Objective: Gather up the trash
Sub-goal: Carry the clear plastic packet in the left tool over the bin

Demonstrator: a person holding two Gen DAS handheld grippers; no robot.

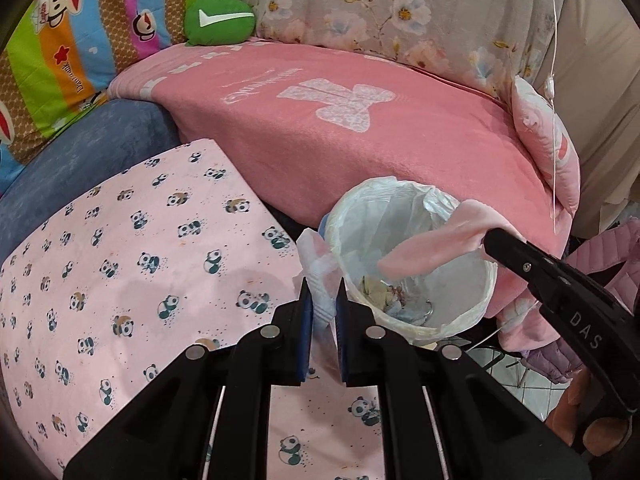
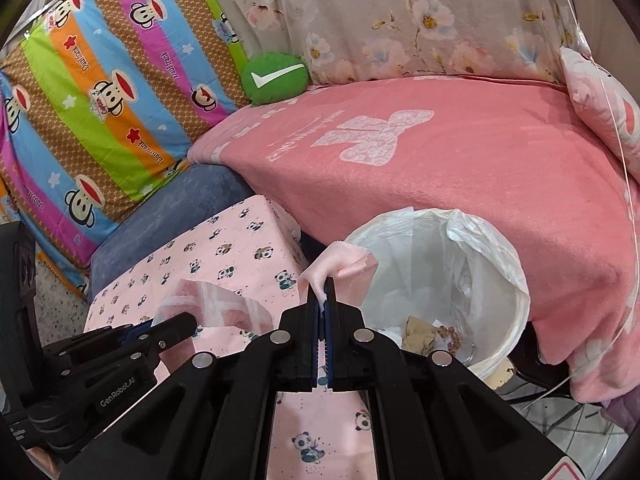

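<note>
Beside the pink blanket-covered bed [image 1: 400, 136] stood a round bin lined with a white plastic bag [image 2: 496, 240], its base cut off from view by the black gripper frames. Crumpled paper scraps [image 2: 424, 332] lay at its bottom; what else lay among them could not be made out. The right hand-held gripper [image 2: 323, 292] was clamped on a pale pink soft cloth-like piece [image 2: 340, 264], held over the near rim of the bin; its material was unclear. The left hand-held gripper [image 1: 323, 300] was clamped on a thin translucent white plastic wrapper [image 1: 316, 264], held just beside the bin and above the pink panda-print tabletop [image 1: 120, 260]. The wrapper's lower part was hidden between the pads. A green round cushion with a white tick [image 1: 220, 20] rested at the head of the bed.
</note>
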